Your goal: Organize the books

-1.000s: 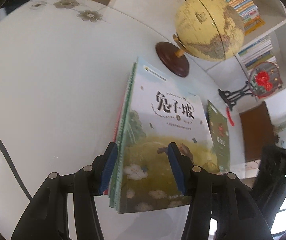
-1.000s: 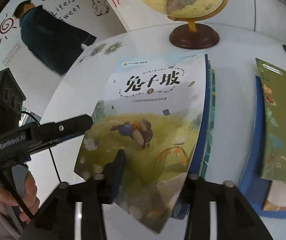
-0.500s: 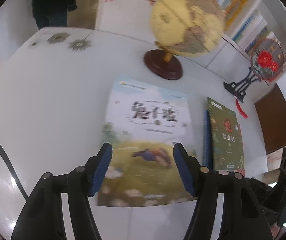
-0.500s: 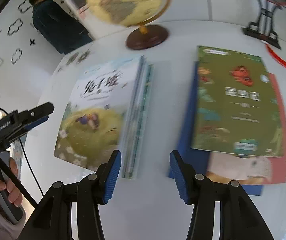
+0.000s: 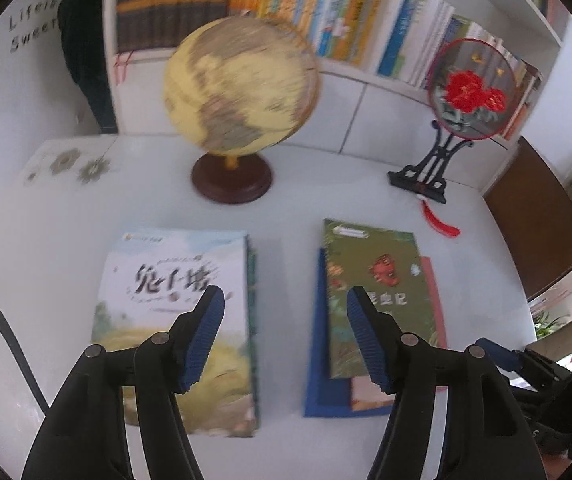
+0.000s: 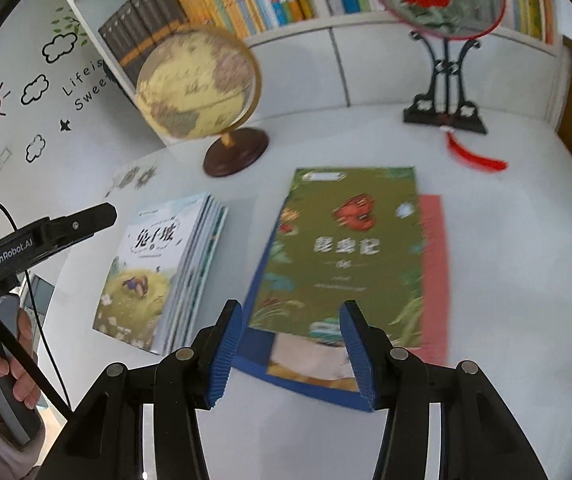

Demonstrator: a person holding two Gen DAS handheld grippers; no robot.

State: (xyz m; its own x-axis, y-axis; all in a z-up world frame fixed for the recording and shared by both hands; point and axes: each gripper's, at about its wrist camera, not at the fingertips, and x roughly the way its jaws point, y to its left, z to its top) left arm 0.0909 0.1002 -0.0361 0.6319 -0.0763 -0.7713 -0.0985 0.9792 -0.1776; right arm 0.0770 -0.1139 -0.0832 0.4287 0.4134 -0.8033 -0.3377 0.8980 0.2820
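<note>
the left claw [image 5: 282,306] hangs spread and empty above the gap between two piles on the white table [image 5: 46,264]; its jaws have just been opening, with nothing between them. the right claw [image 6: 291,322] is also spread and empty, over the near edge of the loose pile topped by a green paperback with a red insect [image 6: 345,248]. under it a blue book [image 6: 258,292] and a red one [image 6: 431,248] stick out askew. that pile lies straight ahead of the right claw, long axis running away from it, so the right hand looks nearer. the squared stack under the pale book titled "兔子坡" [image 6: 142,272] sits just to its left. the green title is too blurred to read. "genrobot.ai" is printed on the left tool, and the wall reads "life is sweet".
</note>
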